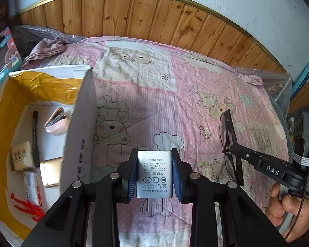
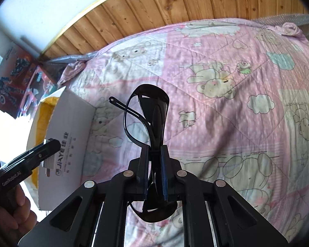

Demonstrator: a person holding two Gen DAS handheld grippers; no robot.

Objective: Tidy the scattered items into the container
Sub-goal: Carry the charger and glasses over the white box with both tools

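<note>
My left gripper (image 1: 155,175) is shut on a white power adapter (image 1: 154,174), prongs pointing toward the camera, held above the pink bear-print quilt (image 1: 175,103) just right of the box. The white cardboard box (image 1: 82,123) with a yellow liner stands at the left and holds a black marker (image 1: 35,138), a pink stapler (image 1: 56,121), small cartons and a red plastic piece (image 1: 28,205). My right gripper (image 2: 154,160) is shut on black sunglasses (image 2: 152,111), folded and upright between the pads. The same sunglasses (image 1: 228,144) show at the right of the left wrist view.
A wood-panelled wall (image 1: 144,14) runs behind the bed. Colourful boxes (image 2: 14,76) lean against the wall left of the bed. A crumpled pink cloth (image 1: 45,49) lies at the quilt's far left corner. Bubble wrap (image 1: 278,86) covers the bed's right edge. A hand (image 1: 288,205) holds the right gripper.
</note>
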